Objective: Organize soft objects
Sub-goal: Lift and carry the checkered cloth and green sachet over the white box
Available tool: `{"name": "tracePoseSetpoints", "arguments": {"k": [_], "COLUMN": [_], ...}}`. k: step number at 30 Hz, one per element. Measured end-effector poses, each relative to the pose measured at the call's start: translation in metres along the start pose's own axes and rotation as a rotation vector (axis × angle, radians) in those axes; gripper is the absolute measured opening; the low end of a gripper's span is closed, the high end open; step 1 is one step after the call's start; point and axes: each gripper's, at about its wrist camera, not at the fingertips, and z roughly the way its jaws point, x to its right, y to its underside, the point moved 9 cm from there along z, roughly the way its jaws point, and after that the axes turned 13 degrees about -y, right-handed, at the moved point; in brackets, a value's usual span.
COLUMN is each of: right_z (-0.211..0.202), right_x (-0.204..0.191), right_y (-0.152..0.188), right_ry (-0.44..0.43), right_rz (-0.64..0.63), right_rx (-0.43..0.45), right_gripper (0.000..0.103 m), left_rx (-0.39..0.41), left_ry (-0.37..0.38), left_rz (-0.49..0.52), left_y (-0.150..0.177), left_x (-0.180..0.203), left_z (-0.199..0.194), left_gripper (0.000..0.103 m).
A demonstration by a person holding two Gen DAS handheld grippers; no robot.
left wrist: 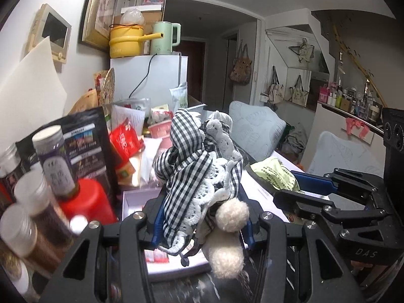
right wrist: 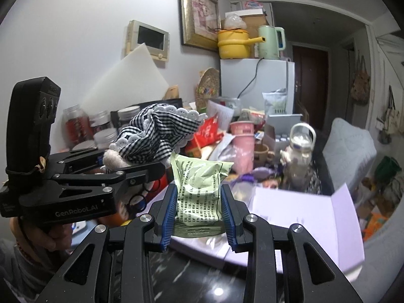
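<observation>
Cluttered dark marble tabletop below: the left gripper is clamped on a black-and-white gingham cloth bundle with lace trim and pompoms, the right gripper on a pale green crinkly packet (both aloft). Keep both squeezes firm; watch the dangling pompoms.

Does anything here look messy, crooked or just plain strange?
The table is crowded: jars, packets and papers lie jumbled on it. A white box sits open, its flap up. Oddly, the right gripper grips a green packet, while the left gripper holds a bunched checked cloth.
</observation>
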Motion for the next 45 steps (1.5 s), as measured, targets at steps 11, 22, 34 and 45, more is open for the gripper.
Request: {"name": "tracePoseSetpoints", "arguments": {"k": [11, 22, 34, 45], "right_z": [0.050, 0.114, 0.162, 0.181], "right_x": [0.041, 0.073, 0.094, 0.107], "right_y": [-0.033, -0.027, -0.001, 0.019], "right_ry": [-0.007, -0.039, -0.025, -0.005], "right_rz": [0.000, 0.064, 0.103, 0.122], "right_rx": [0.027, -0.038, -0.139, -0.203], "right_gripper": [0.034, 0.034, 0.034, 0.034], "left_rx": [-0.008, -0.100, -0.265, -0.452], "left_ry": [-0.063, -0.150, -0.217, -0.277], "left_rz": [-0.028, -0.016, 0.017, 0.056], "left_y": [-0.017, 0.005, 0.050, 0.102], "left_x": [-0.027, -0.044, -0.055, -0.064], "left_z": [0.066, 0.133, 0.194, 0.234], "left_gripper": [0.047, 0.047, 0.047, 0.048]}}
